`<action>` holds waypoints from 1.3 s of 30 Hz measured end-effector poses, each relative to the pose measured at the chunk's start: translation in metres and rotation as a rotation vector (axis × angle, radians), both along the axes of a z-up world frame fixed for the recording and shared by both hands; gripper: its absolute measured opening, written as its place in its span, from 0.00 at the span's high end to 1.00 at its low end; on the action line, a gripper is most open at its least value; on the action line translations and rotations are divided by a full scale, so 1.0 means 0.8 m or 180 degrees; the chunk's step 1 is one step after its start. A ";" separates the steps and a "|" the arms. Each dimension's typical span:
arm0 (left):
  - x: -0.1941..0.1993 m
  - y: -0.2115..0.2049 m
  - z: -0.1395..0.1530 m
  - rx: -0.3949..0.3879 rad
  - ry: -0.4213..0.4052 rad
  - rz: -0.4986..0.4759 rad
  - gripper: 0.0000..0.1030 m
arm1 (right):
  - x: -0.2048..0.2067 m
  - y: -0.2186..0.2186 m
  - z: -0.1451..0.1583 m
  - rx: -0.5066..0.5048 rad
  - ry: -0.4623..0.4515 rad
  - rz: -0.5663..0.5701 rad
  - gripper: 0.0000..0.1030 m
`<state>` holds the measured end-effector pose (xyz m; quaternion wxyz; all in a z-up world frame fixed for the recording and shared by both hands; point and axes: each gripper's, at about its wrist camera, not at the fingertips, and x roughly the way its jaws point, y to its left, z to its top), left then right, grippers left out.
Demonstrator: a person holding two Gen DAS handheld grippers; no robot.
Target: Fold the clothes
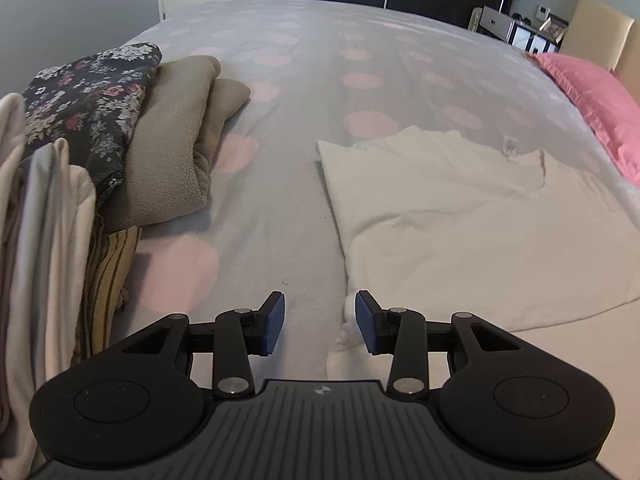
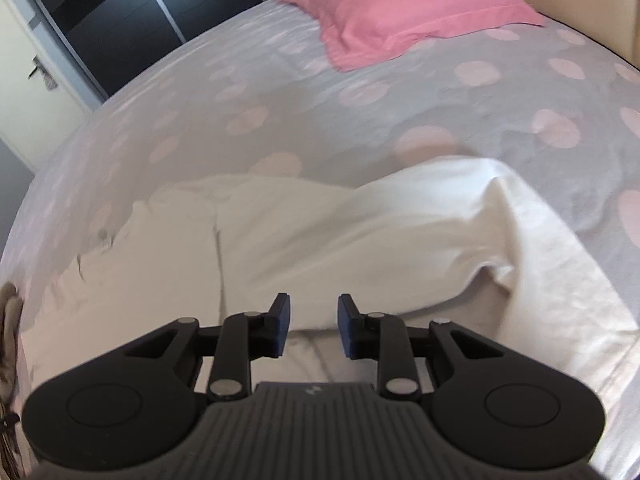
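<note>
Nearest the lens, the left tongs point(image 1: 320, 322) are held spread and empty, poised just above the white garment's point(image 1: 460, 232) near corner on the bed point(image 1: 280, 184). The right tongs point(image 2: 313, 326) are likewise spread, gripping nothing, over the same white garment point(image 2: 320, 240), which is seen partly folded, one flap doubled over its middle. Left of the garment, a stack of folded clothes point(image 1: 120, 128) is already piled, so much of the task appears finished; this piece is judged half done. Beyond the garment, a pink pillow point(image 2: 400, 4) is seen at the headboard.
</note>
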<state>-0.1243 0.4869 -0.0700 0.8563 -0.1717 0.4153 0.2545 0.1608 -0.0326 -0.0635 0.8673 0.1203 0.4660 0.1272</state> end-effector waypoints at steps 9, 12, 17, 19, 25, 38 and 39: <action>-0.016 -0.031 0.008 -0.0055 0.0026 0.0011 0.63 | -0.023 -0.168 0.004 -0.0023 0.0090 -0.0833 0.67; -0.021 -0.042 0.005 -0.0067 0.0048 -0.0026 0.63 | -0.035 -0.207 -0.014 -0.0136 0.0228 -0.1106 0.65; -0.028 -0.064 0.007 -0.0052 -0.0060 -0.0098 0.63 | -0.055 -0.256 -0.041 -0.0061 0.0472 -0.1476 0.56; -0.030 -0.074 0.009 -0.0020 -0.0103 -0.0148 0.63 | -0.062 -0.268 -0.051 0.0087 0.0565 -0.1564 0.53; -0.030 -0.096 0.008 -0.0040 -0.0143 -0.0311 0.63 | -0.067 -0.269 -0.076 0.0393 0.0761 -0.1566 0.49; -0.027 -0.097 0.000 -0.0138 -0.0121 -0.0244 0.63 | -0.039 -0.235 -0.081 0.0117 0.0411 -0.1345 0.92; -0.026 -0.098 0.000 -0.0142 -0.0116 -0.0252 0.63 | -0.039 -0.227 -0.071 0.0108 0.0320 -0.1316 0.92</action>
